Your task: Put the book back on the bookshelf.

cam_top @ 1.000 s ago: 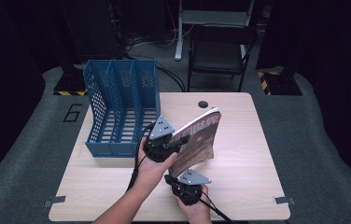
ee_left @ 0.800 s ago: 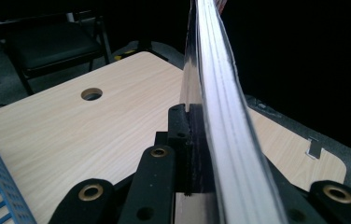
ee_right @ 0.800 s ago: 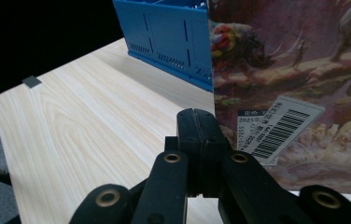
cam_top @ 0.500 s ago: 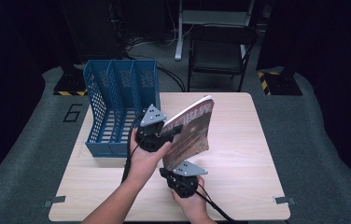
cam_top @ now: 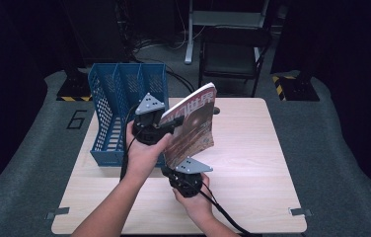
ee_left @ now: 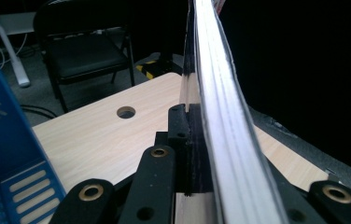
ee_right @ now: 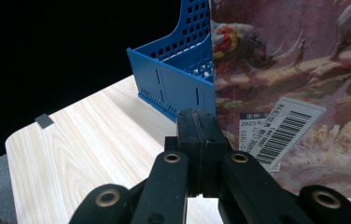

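left claw is clamping the magazine at its edge | right claw is pinching its lower edge | magazine is standing upright above the tabletop, just beside the blue file rack | rack compartments are showing nothing inside

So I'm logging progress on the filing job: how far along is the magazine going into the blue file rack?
Done: the glossy colour-covered magazine is picked up and stands upright, clear of the pale wooden table. In hand: the left gripper clamps its upper edge and the right gripper its lower edge, both sets of jaws shut on it. Left: slotting it into the blue plastic three-slot file rack, whose visible slots look empty.
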The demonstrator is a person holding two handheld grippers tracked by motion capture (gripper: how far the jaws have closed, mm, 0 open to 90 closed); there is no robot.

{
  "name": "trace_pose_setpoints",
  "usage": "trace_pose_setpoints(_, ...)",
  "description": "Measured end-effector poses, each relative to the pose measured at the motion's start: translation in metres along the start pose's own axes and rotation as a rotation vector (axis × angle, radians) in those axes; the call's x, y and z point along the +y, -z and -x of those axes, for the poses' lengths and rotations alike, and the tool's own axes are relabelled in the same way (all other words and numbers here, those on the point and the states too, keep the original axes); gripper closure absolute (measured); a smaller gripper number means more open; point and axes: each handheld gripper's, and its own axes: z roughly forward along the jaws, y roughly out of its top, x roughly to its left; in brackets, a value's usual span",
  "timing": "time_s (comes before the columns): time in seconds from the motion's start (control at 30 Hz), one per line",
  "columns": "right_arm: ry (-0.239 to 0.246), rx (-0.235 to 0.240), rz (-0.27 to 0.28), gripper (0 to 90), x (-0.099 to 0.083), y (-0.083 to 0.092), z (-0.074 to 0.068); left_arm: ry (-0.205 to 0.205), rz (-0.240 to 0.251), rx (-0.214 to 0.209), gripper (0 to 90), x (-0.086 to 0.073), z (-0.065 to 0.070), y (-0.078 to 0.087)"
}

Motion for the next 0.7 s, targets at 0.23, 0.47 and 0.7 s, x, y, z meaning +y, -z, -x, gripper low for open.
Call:
trace_pose_setpoints(0.23, -0.056, 0.031, -0.011, 90.0, 0.005, -0.006, 0.002, 0.007, -0.001, 0.018, 84.1, 0.005, -0.01, 0.002)
trace_pose_setpoints(0.47, -0.033, 0.026, -0.011, 90.0, 0.014, -0.012, 0.001, 0.024, 0.012, 0.04, 84.2, 0.012, -0.021, 0.006)
trace_pose_setpoints(0.7, -0.018, 0.033, -0.002, 90.0, 0.017, -0.015, 0.0, 0.046, 0.021, 0.058, 84.2, 0.015, -0.028, 0.01)
